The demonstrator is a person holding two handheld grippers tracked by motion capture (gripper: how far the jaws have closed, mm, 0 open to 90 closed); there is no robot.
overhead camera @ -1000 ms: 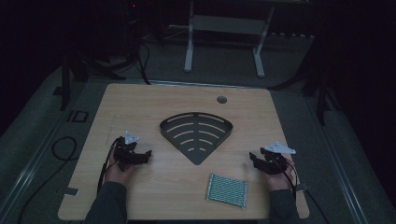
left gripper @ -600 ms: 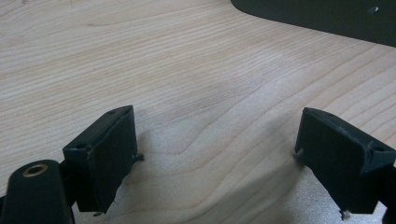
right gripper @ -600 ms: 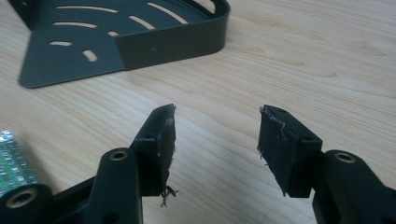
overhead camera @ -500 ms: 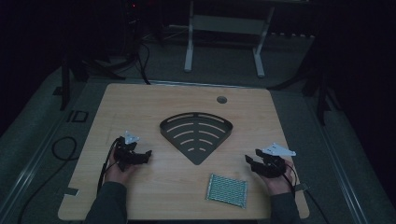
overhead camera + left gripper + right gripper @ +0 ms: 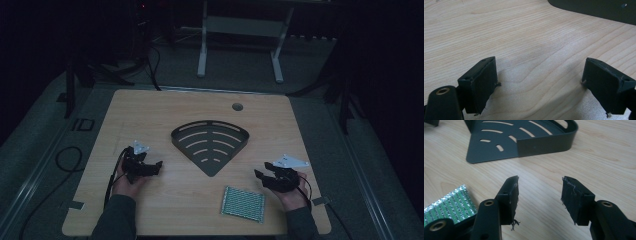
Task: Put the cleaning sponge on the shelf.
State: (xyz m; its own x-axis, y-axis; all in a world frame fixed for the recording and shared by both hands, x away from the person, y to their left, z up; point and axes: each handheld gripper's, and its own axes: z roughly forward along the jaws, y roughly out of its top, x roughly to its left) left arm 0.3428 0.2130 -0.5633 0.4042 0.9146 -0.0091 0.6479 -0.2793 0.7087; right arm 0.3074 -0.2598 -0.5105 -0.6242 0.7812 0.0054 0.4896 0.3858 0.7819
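Right now my two grippers rest low over a pale wooden table whose grain runs in long wavy lines. My left gripper sits at the near left, its black, blocky jaws standing wide apart with nothing but bare wood between them in the left gripper view; the pads look rubbery, with tiny frayed threads at their edges. My right gripper is at the near right, jaws parted and empty too, and in the right gripper view their inner faces are rough and tattered, with loose fibres hanging off.

Between the two grippers, nearer the middle of the table, lies a dark metal corner shelf, fan-shaped, with a curved raised rim at the far side, a point toward me, and curved slots cut through its flat floor. In the right gripper view its matte wall stands just ahead of my jaws, apart from them. Near my right gripper, a little to its left and closer to me, lies a flat rectangular pad with a shiny silvery-green grid surface, its corner glinting beside my left-hand jaw.

Compared with a second ago, my right gripper has shifted inward toward the shelf; my left has kept its place.
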